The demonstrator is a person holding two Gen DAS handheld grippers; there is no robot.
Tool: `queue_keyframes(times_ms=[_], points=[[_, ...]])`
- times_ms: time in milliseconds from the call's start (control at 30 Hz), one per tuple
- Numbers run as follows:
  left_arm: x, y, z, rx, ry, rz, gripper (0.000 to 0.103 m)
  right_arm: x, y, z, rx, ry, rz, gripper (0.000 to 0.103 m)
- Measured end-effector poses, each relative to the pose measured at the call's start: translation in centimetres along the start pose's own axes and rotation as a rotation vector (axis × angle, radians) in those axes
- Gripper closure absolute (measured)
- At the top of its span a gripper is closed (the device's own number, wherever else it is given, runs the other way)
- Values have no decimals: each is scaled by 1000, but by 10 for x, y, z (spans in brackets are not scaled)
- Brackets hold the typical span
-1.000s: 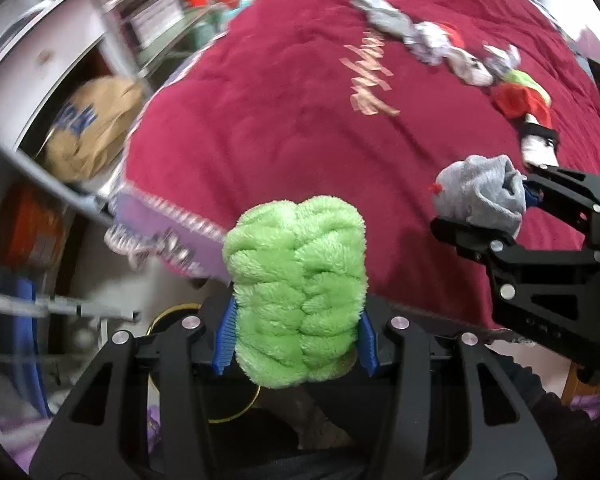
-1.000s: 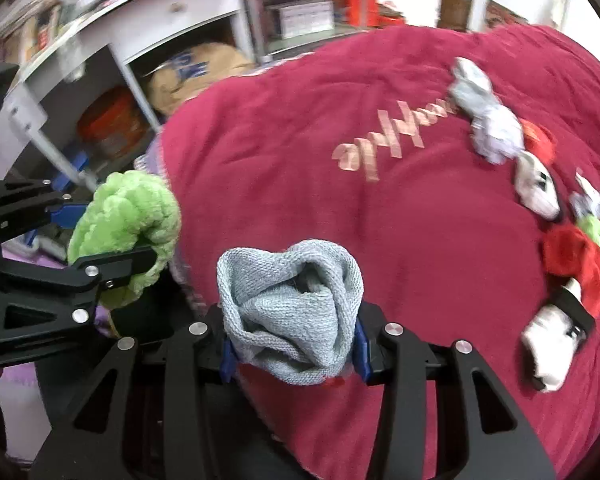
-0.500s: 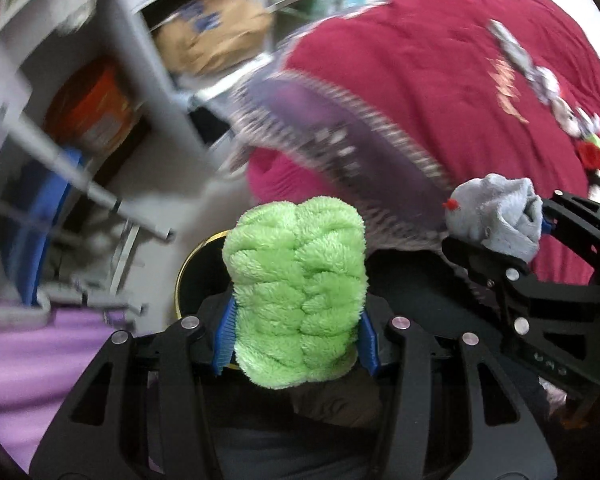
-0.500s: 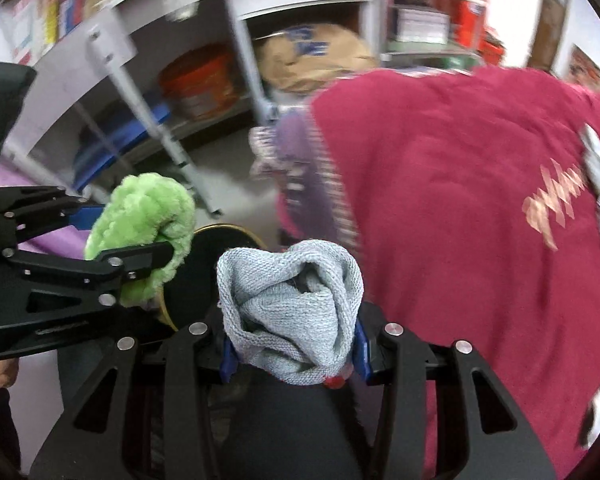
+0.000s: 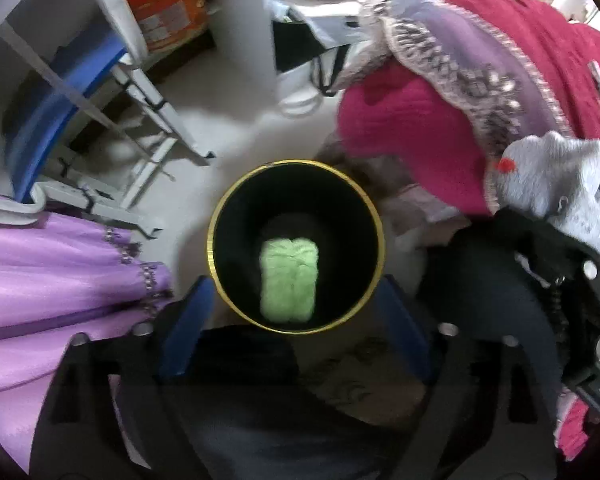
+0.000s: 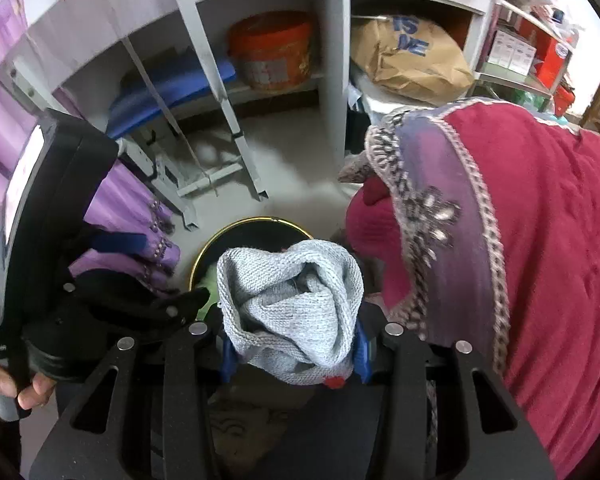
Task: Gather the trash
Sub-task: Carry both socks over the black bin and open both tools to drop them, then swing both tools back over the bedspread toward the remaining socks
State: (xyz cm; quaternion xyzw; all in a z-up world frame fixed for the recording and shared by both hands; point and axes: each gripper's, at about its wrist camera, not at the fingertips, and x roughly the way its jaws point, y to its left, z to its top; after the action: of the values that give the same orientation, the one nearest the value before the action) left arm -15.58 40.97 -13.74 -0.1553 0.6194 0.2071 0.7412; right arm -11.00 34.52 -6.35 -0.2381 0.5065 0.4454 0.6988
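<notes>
A black bin with a gold rim (image 5: 220, 220) stands on the floor beside the bed. The fluffy green bundle (image 5: 288, 280) lies inside it. My left gripper (image 5: 294, 328) is open and empty, its blue pads on either side of the bin's near rim, right above it. My right gripper (image 6: 292, 348) is shut on a rolled grey sock (image 6: 292, 312), held just right of the bin; the sock also shows in the left wrist view (image 5: 556, 184). The bin's rim (image 6: 256, 222) peeks out behind the sock, with a sliver of green (image 6: 208, 276).
The red blanket with a purple patterned border (image 6: 540, 240) hangs over the bed's edge at the right. Purple fabric (image 5: 48, 268) hangs at the left. White shelving holds an orange bucket (image 6: 272, 52), a blue mat (image 6: 172, 88) and a brown paper sack (image 6: 408, 56). A folded metal stand (image 5: 148, 128) leans nearby.
Both grippers swung from the bed down over the bin. My left gripper opened and the green bundle dropped into the bin. The right still grips the grey sock.
</notes>
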Motion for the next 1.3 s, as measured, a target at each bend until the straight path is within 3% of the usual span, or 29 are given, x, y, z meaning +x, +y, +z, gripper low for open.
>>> queue_keyframes(times_ms=[133,367,467,600,933,1300], points=[[1,11,-2,-13,-4,22,17,16,8,9,-25,32,0,61],[0,33,-7,-52,-9,93,13,49,25,25,-63,94,-2,47],[0,36,-10,-49,3,98,13,56,31,30,-88,120,2,28],[2,34,-10,-30,16,108,11,60,34,36,-100,123,12,20],[-12,29,-8,-8,6,87,11,44,18,31,-75,108,-22,20],[-42,-20,5,91,-51,76,11,-9,-25,6,33,54,-84,19]])
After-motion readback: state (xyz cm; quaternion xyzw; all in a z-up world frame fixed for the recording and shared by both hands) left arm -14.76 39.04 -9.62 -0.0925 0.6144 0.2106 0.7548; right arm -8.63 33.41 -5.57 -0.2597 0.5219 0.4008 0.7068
